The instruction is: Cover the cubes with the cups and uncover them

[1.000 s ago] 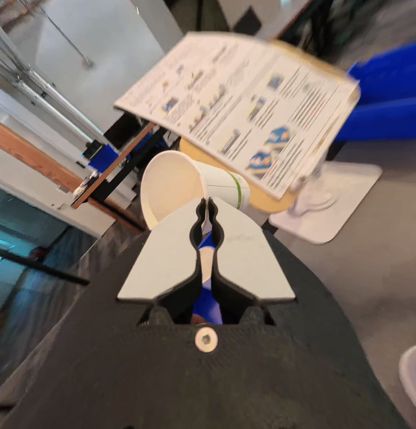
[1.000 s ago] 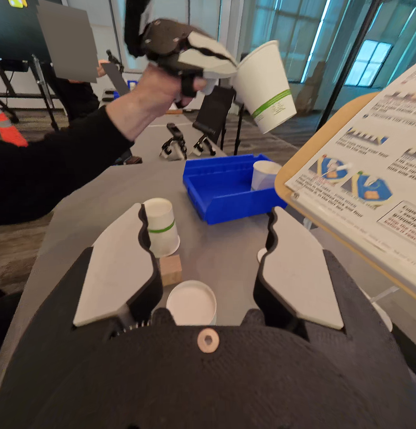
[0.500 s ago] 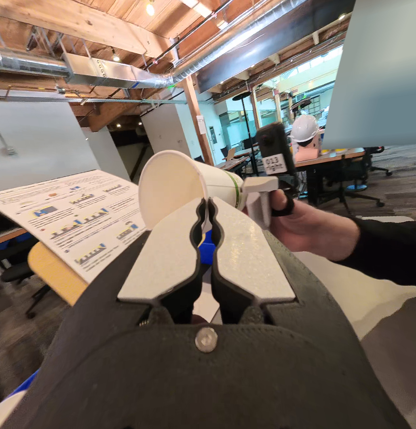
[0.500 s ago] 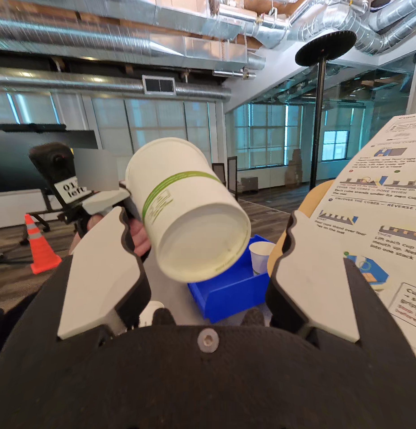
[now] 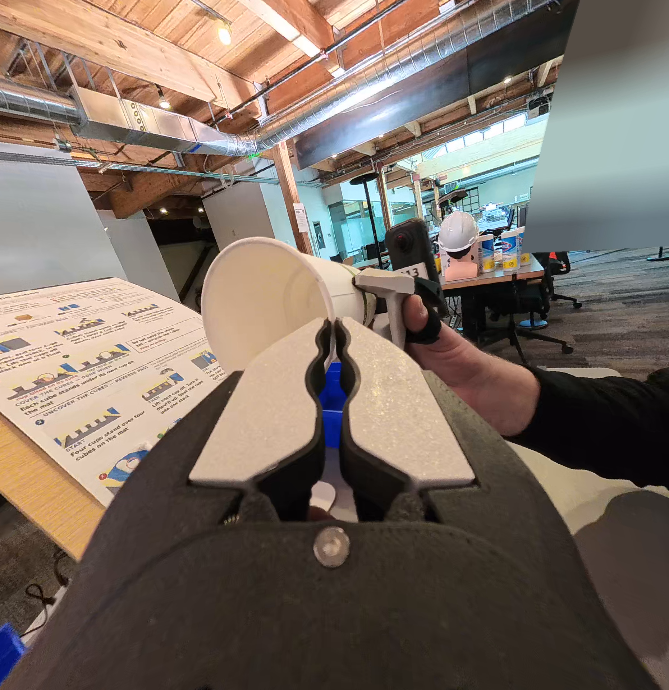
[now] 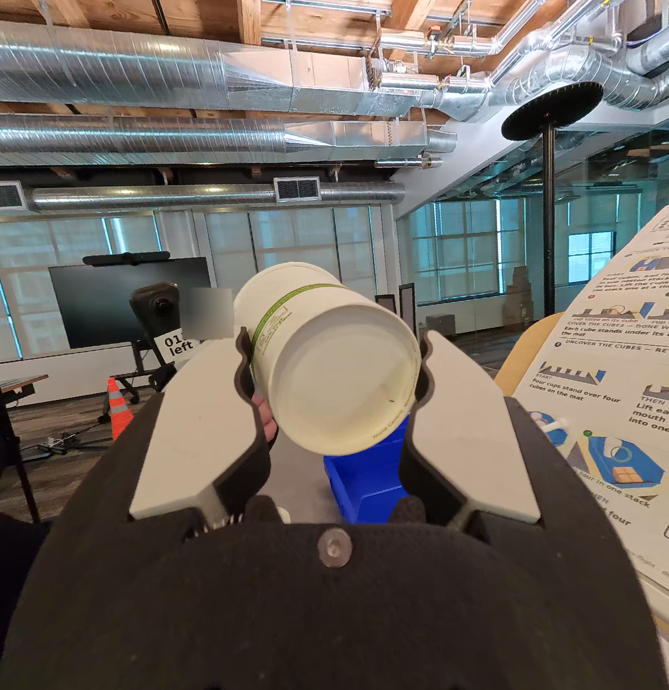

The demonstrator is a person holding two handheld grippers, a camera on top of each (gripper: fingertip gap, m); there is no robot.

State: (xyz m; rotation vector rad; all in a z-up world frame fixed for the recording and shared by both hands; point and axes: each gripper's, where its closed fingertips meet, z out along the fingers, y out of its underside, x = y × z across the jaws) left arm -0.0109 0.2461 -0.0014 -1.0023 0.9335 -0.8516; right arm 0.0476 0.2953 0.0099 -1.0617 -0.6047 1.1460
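Paper cup (image 5: 265, 298) held in mid-air, lying sideways, above the blue bin (image 6: 366, 481). Left tongs (image 5: 332, 328) pinched on its rim wall. Right tongs (image 6: 331, 367) bracket its base end, touching both sides; likely a handover to re-orient it. Half a second ago the right tongs stood wider, clear of the cup.

Printed instruction sheet (image 5: 82, 358) on a tilted wooden board (image 5: 37, 481). Blue bin (image 6: 366, 485) low down on the grey bench (image 6: 299, 474). White hard hat (image 5: 458, 231) on a mannequin head, beside wipe tubs (image 5: 510, 249) on a far desk. Orange traffic cone (image 6: 118, 405) on the floor, dark screen (image 6: 101, 298) behind. Silver ducts (image 6: 176, 67) under wooden ceiling beams (image 5: 101, 48).
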